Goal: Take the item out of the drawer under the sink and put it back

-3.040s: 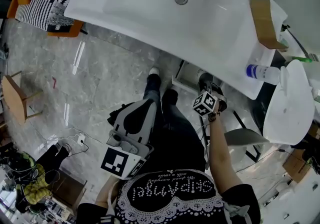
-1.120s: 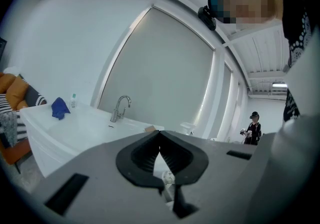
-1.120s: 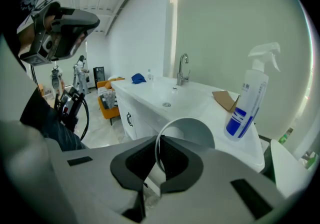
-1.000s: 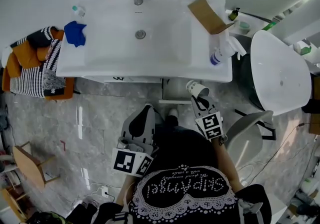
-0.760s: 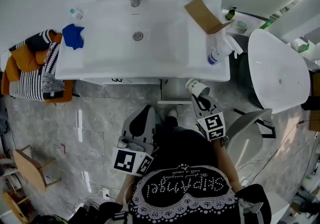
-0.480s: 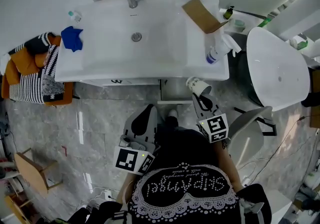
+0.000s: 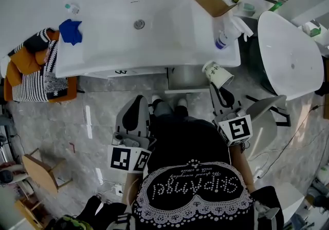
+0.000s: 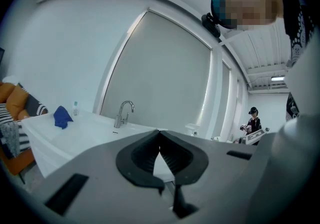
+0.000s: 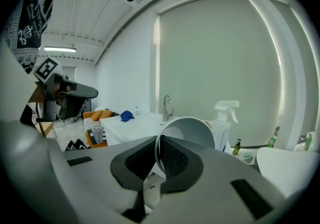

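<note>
White paper forms the cup point(image 9: 192, 130), whose rim is clamped between the jaws of the right gripper point(image 9: 156, 158). Its long axis is laid roughly along the gripper's line, with the mouth turned back toward the gripper and the base pointed ahead at the sink point(image 9: 132, 123). A spray bottle point(image 9: 223, 120) is seen beyond it, to the right. The left gripper point(image 8: 160, 143) is closed on nothing.

Right claw point(image 7: 216, 86) holds paper cup point(image 7: 217, 73) near sink point(image 7: 169, 29).
</note>
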`<action>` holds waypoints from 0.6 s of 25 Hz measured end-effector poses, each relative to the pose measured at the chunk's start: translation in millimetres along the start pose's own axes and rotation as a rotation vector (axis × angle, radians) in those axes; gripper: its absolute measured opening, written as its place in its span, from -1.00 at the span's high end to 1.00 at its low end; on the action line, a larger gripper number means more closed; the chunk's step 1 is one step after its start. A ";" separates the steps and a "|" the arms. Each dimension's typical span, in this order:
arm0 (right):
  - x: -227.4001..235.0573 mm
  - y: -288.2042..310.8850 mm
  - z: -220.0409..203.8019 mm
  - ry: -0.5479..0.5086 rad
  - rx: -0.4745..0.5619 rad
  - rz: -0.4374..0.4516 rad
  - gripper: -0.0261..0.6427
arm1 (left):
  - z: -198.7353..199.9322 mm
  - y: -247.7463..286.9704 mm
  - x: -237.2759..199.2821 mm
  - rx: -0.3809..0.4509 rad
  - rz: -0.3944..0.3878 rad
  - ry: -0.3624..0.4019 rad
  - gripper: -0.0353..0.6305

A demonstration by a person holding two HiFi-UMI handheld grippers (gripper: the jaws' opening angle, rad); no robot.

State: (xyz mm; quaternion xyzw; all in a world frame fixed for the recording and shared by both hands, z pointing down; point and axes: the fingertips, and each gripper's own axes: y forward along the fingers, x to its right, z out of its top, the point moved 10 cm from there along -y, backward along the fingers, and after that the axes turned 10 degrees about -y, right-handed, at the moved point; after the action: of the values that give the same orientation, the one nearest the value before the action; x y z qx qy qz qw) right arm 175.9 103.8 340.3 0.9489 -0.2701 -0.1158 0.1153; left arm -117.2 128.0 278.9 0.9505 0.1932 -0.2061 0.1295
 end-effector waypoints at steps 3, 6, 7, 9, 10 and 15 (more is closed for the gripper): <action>4.8 -7.4 8.7 -0.014 -0.001 -0.022 0.85 | -0.6 -2.7 -5.9 -0.008 0.001 0.019 0.88; 5.8 -13.0 15.0 -0.012 -0.002 -0.034 0.85 | -0.3 -3.1 -7.5 -0.009 0.003 0.028 0.88; 5.7 -14.2 17.4 0.001 0.012 -0.036 0.85 | 0.1 -2.9 -7.2 -0.010 0.003 0.030 0.88; 5.5 -16.7 21.3 0.022 0.037 -0.038 0.85 | 0.7 -2.2 -6.3 -0.011 -0.002 0.035 0.88; 5.1 -18.2 23.0 0.030 0.043 -0.038 0.85 | 0.9 -1.6 -5.6 -0.014 -0.007 0.038 0.88; 2.6 -28.0 29.0 0.055 0.063 -0.029 0.85 | 2.2 0.1 2.2 -0.030 -0.054 0.065 0.88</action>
State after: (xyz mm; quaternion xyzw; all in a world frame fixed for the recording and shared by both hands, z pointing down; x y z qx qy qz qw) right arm 183.5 121.1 304.6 0.9587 -0.2564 -0.0827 0.0909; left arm -116.0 127.9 276.0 0.9491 0.2258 -0.1756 0.1319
